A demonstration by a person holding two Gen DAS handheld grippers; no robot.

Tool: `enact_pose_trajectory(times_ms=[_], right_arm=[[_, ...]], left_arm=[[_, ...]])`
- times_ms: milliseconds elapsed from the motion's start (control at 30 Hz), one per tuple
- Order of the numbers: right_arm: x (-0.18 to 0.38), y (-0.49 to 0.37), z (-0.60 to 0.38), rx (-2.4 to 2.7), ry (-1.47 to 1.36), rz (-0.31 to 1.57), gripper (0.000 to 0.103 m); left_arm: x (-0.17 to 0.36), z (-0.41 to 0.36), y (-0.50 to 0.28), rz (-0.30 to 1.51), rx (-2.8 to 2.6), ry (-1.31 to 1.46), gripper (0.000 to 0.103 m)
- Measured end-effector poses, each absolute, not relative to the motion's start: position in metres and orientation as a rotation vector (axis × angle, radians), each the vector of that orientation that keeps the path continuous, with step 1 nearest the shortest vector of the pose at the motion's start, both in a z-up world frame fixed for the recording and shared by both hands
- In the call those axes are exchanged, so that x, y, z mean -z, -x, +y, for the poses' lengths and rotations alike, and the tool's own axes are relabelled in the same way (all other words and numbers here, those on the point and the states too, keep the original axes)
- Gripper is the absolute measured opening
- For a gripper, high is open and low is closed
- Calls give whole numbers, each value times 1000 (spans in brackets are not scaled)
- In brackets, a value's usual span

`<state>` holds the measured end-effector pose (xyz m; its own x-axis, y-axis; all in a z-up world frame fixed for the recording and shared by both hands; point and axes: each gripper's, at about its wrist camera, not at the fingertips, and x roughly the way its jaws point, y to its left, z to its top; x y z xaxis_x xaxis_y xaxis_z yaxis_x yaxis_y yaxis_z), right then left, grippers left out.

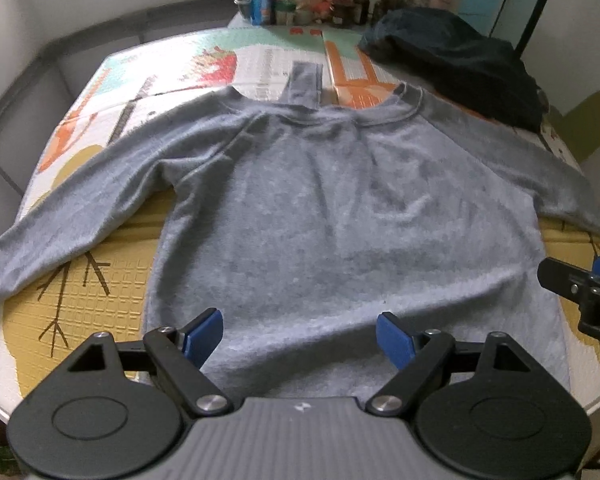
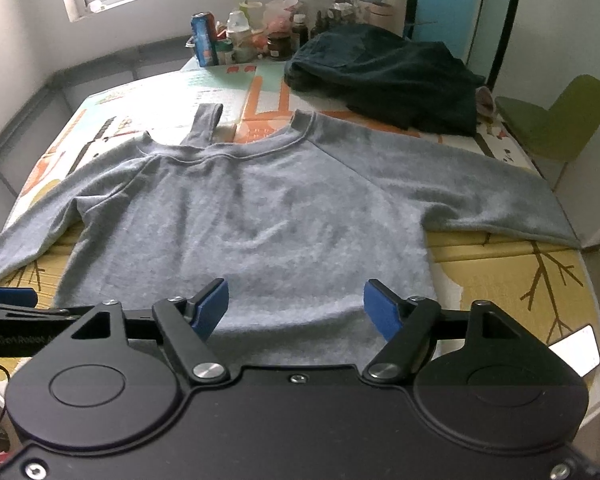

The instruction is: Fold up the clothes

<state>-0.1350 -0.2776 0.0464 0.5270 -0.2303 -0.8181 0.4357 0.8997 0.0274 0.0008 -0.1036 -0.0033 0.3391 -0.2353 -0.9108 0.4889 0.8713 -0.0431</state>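
A grey long-sleeved sweatshirt (image 1: 320, 200) (image 2: 252, 216) lies spread flat on a patterned play mat (image 1: 80, 300) (image 2: 512, 280), collar far, hem near, both sleeves stretched outward. A narrow grey strip (image 1: 304, 84) (image 2: 206, 124) sticks out beyond the collar. My left gripper (image 1: 299, 336) hovers over the near hem, jaws wide apart, nothing between the blue pads. Over the hem further right, my right gripper (image 2: 296, 308) also stands open and empty. Each gripper's tip shows at the edge of the other's view: the right one (image 1: 580, 284), the left one (image 2: 8, 300).
A dark crumpled garment (image 1: 460, 60) (image 2: 388, 76) lies at the far right of the mat. Bottles, cans and jars (image 1: 300, 0) (image 2: 260, 32) crowd the far end. A green chair (image 2: 556, 120) stands to the right of the table.
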Motion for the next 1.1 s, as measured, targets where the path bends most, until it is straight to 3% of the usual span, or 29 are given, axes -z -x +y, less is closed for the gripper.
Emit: enact_pose_trajectory(times_ms=[1100], right_arm=[[-18, 119, -288, 432, -269, 1019, 73]], left_arm=[[21, -88, -32, 1179, 389, -215, 86]])
